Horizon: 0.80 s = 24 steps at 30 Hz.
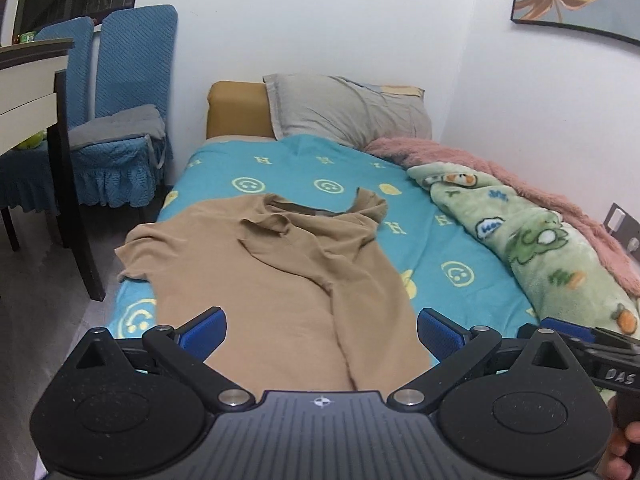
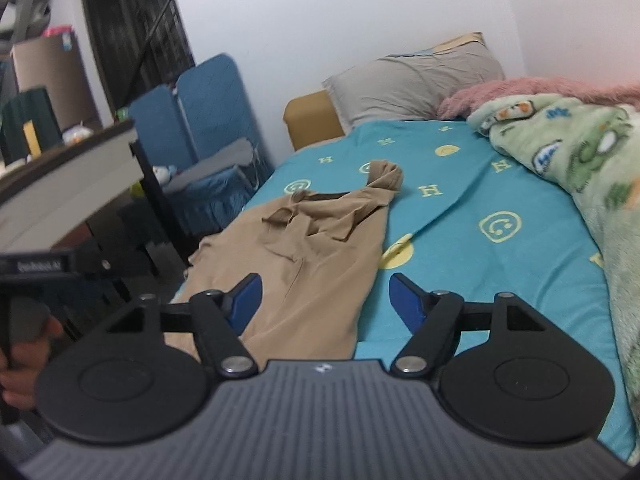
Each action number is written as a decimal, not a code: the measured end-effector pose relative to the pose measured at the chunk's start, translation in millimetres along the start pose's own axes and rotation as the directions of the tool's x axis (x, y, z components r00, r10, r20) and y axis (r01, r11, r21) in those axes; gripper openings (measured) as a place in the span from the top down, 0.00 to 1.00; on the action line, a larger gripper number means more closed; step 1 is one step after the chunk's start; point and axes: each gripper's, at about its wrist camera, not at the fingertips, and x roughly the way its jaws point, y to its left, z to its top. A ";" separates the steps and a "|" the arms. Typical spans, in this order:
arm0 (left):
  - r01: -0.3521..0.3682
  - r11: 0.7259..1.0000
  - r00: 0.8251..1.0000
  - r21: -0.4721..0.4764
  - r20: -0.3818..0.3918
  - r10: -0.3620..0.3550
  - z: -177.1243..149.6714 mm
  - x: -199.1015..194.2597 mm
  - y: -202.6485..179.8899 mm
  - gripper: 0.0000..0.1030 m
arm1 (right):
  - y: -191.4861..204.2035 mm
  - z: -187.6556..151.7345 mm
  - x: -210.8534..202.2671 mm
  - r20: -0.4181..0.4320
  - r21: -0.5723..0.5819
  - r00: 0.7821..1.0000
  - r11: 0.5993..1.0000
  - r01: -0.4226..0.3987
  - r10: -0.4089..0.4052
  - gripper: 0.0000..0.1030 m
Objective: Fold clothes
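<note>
Left wrist — tan shirt [image 1: 280,280] on bed [image 1: 440,240]

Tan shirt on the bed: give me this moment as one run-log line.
tan shirt: rumpled, unfolded on bed sheet | left hand-held gripper: open, empty | right hand-held gripper: open, empty | folding: not started

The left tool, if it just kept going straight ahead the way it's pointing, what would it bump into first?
Most likely the tan shirt spread on the bed: the left tool hangs open right over its near end. How high it hovers is hard to judge.
</note>
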 end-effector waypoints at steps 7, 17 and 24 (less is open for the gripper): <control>-0.035 0.999 0.999 -0.021 -0.006 0.035 -1.9 -9.3 47.9 0.00 | 44.3 18.1 52.4 -0.086 -0.130 0.996 0.991 -0.042 0.031 0.29; -0.202 0.937 0.976 -0.285 -0.140 0.168 -20.4 20.0 141.7 0.00 | 189.0 65.8 259.0 -0.289 -0.342 0.938 0.894 -0.288 0.192 0.30; -0.315 0.835 0.944 -0.451 -0.243 0.225 -36.1 51.1 190.8 0.00 | 291.2 21.8 381.3 -0.447 -0.521 0.873 0.737 -0.430 0.193 0.32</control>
